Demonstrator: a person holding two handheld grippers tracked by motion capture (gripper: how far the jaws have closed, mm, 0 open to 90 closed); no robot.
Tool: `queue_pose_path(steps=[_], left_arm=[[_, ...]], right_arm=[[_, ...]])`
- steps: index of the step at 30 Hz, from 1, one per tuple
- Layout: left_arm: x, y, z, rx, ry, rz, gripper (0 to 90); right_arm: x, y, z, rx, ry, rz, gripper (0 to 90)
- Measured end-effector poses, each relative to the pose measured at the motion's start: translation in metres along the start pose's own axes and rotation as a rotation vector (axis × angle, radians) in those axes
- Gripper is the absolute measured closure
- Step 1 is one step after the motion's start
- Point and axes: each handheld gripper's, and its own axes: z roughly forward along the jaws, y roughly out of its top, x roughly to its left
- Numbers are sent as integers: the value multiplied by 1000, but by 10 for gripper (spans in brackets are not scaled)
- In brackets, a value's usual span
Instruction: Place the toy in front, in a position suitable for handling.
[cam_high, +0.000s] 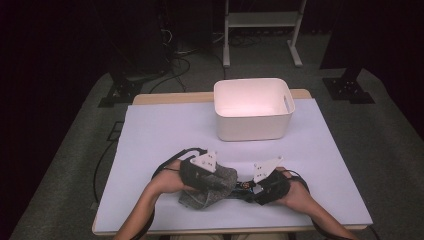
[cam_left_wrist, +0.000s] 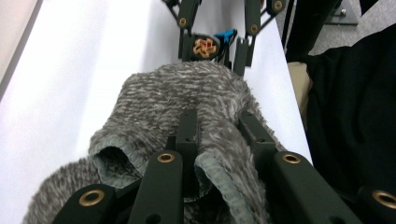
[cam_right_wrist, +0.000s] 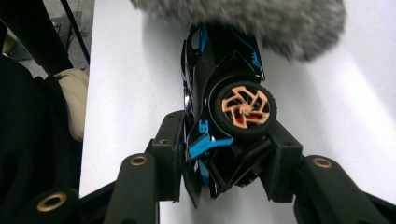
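in the high view, the left gripper (cam_high: 220, 181) has its jaws buried in a fuzzy grey knit sock (cam_high: 212, 192) at the near edge of the white table cover (cam_high: 165, 130), and the right gripper (cam_high: 252, 189) meets it nose to nose, a small dark toy car (cam_high: 243, 187) between them. beyond both grippers stands a white plastic tub (cam_high: 253, 125) with rounded corners and a slot handle; its inside looks bare.

in the left gripper view, the jaws spread the sock (cam_left_wrist: 187, 98) from inside its ribbed cuff, the mottled wool stretched over them. just past the sock's toe the toy car (cam_left_wrist: 205, 46) shows an orange spoked wheel.

in the right gripper view, the jaws clench the toy car (cam_right_wrist: 219, 93) by its rear, glossy black plastic with blue trim, a rubbery tyre around an orange rim. its nose points away from the gripper, under the blurred sock (cam_right_wrist: 243, 18).
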Motion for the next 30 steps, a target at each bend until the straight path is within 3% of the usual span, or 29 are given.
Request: queue_pose_path(steps=[9,13,20,21,23,24,30], left_arm=[[4,35,27,24,-46,91,741],[5,42,36,44,-52,106,758],[5,31,27,43,-39,87,760],[5,21,20,38,-29,66,760],[5,17,16,38,-25,58,759],[5,7,7,34,-16,34,759],[5,-12,-10,6,3,-10,758]], right_arm=[[0,1,3,-18,2,19,557],[-2,2,4,-18,11,16,559],[-2,2,5,-16,11,11,560],[-2,2,4,-13,10,8,560],[-2,2,4,-12,10,7,560],[-2,2,4,-12,13,7,561],[-3,3,5,-9,18,2,561]])
